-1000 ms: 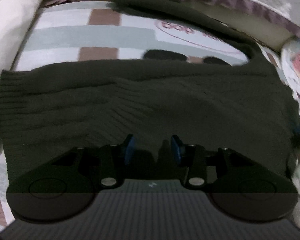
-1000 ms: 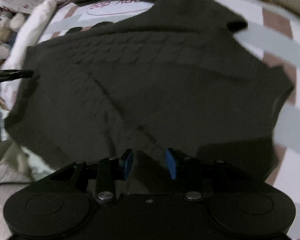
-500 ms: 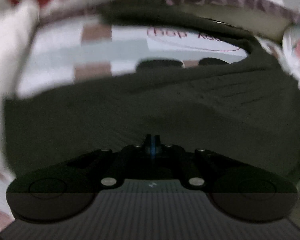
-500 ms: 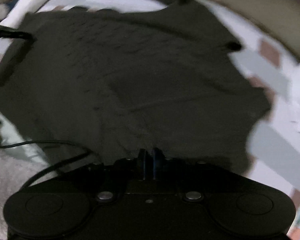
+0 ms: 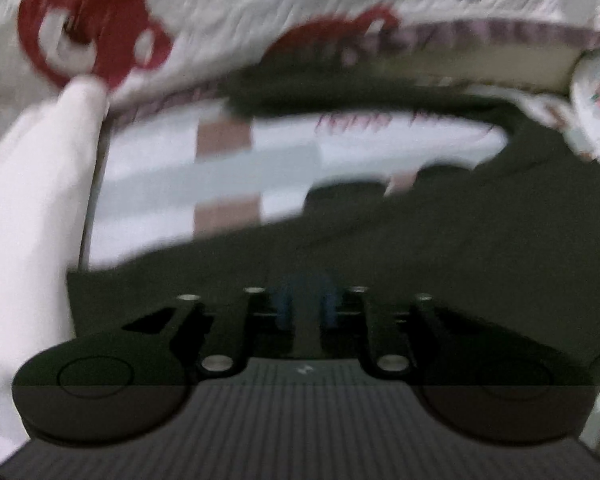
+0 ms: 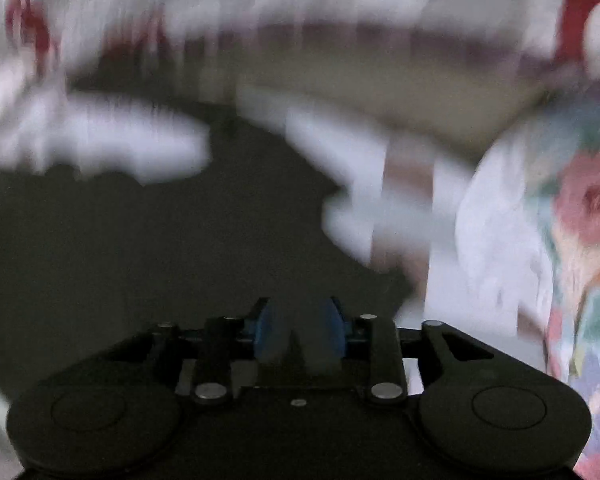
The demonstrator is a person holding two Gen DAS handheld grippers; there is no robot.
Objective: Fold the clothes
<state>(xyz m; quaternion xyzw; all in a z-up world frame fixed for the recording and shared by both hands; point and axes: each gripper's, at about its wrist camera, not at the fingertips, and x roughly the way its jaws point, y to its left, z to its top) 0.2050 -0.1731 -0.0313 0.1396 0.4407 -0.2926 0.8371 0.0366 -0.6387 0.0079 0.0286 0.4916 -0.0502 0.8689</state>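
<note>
A dark knitted sweater (image 5: 440,248) lies spread on a checked bedsheet (image 5: 228,168); it also fills the left and middle of the right wrist view (image 6: 148,240). My left gripper (image 5: 306,306) has its blue pads a small gap apart, over the sweater's near edge. My right gripper (image 6: 300,330) also has its blue pads parted, with dark fabric between them. Both views are blurred by motion, so I cannot tell whether either gripper still holds the cloth.
A white pillow or cloth (image 5: 32,208) lies at the left. A white quilt with red prints (image 5: 220,12) runs along the back. A flowered fabric (image 6: 572,240) stands at the right. The bed's beige edge (image 5: 480,60) shows behind.
Both grippers were open a second ago and shut half a second ago. Now the pads are parted again, and both views have swung up toward the quilt at the back.
</note>
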